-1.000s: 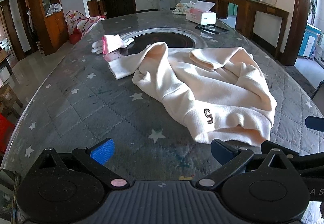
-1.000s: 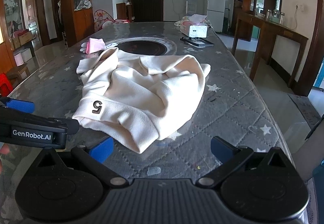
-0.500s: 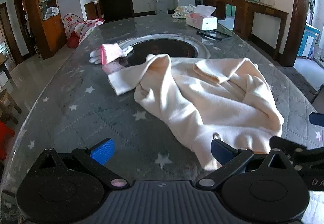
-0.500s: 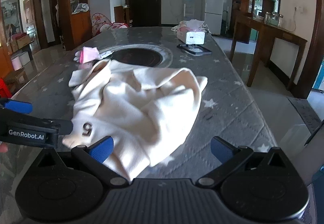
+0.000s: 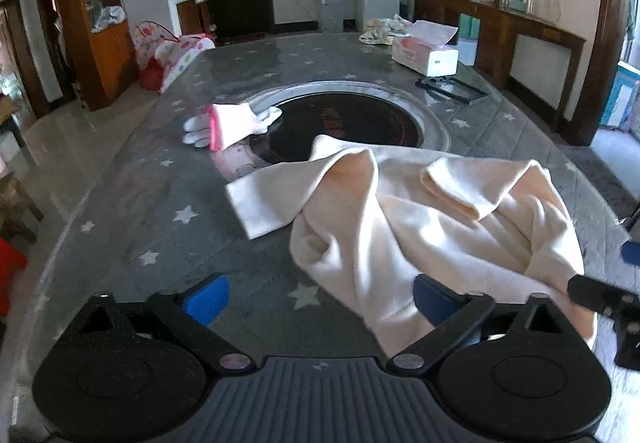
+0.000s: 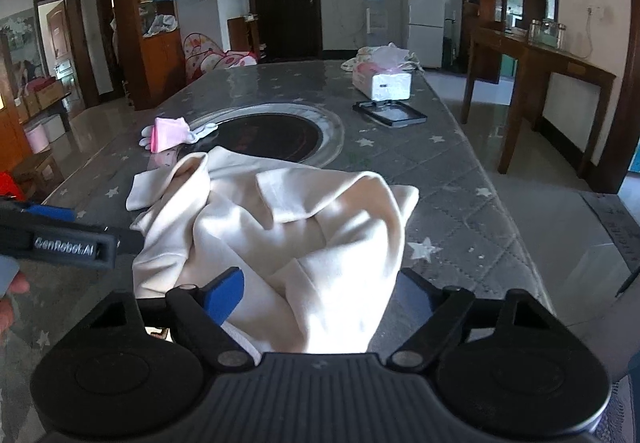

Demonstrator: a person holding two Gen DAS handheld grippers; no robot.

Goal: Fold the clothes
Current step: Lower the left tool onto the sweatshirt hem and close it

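A cream sweatshirt [image 5: 420, 227] lies crumpled on the grey star-patterned table [image 5: 132, 211], one sleeve stretched to the left. My left gripper [image 5: 320, 293] is open at the garment's near edge; its right fingertip [image 5: 430, 293] touches the cloth. In the right wrist view the sweatshirt [image 6: 300, 227] fills the space between the fingers of my right gripper [image 6: 320, 291], which is open with cloth bunched between its pads. The left gripper's side [image 6: 68, 239] shows at the left of that view.
A pink and white glove [image 5: 228, 123] lies by the round dark inset [image 5: 344, 123] in the table's middle. A tissue box [image 5: 426, 53] and a black frame [image 5: 452, 87] sit at the far right. The table's right edge [image 6: 532, 243] drops to the floor.
Both grippers have moved forward onto the sweatshirt. The cloth's near edge now lies between the right gripper's fingers, and the number patch is out of sight.
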